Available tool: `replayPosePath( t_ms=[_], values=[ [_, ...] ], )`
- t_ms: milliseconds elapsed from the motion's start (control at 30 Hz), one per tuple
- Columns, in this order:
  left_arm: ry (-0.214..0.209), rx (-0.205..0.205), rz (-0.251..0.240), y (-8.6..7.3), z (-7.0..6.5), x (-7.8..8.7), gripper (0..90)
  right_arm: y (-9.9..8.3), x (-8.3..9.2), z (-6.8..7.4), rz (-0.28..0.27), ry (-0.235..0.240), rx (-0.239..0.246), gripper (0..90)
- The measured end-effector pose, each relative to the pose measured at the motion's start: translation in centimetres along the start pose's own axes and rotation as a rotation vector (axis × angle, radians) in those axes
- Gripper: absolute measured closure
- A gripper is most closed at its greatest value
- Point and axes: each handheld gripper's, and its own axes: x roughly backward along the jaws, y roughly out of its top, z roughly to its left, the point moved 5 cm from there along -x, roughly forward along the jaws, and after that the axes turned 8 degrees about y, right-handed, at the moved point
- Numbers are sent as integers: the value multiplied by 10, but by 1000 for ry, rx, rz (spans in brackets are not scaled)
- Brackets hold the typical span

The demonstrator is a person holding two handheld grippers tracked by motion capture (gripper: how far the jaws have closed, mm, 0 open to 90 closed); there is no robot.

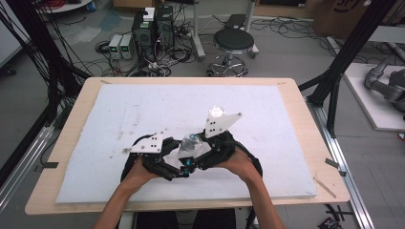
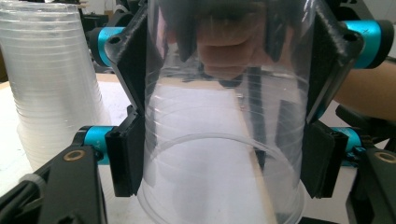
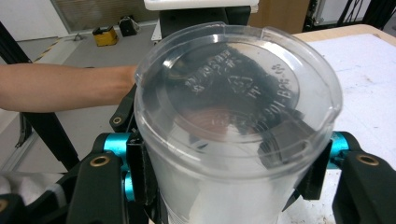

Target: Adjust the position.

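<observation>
Left gripper (image 1: 167,168) pinches the clear plastic cup (image 1: 190,144) low over the near middle of the white foam mat (image 1: 267,143), right gripper (image 1: 203,164) clamped on the same cup, opposed grips probably meant to pull nested cups apart; stack of cups (image 2: 51,79) stands beside.

even indoor light, soft shadows, close-up views slightly blurred.

- Clear cup (image 1: 190,145) between left gripper (image 1: 173,168) and right gripper (image 1: 198,162), above the foam mat (image 1: 143,109).
- Cup stack (image 2: 51,84) beside it.
- Stool (image 1: 233,42) behind the table (image 1: 71,119).
</observation>
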Motion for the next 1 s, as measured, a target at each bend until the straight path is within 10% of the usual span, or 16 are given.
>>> replayPosePath(
  t_ms=[667,1000],
  values=[
    [29,-1,21,-1,2,11,312,-3,0,-3,1,-22,-24,173],
    [71,-44,307,8,6,46,308,-13,4,1,92,-57,-16,171]
  ],
)
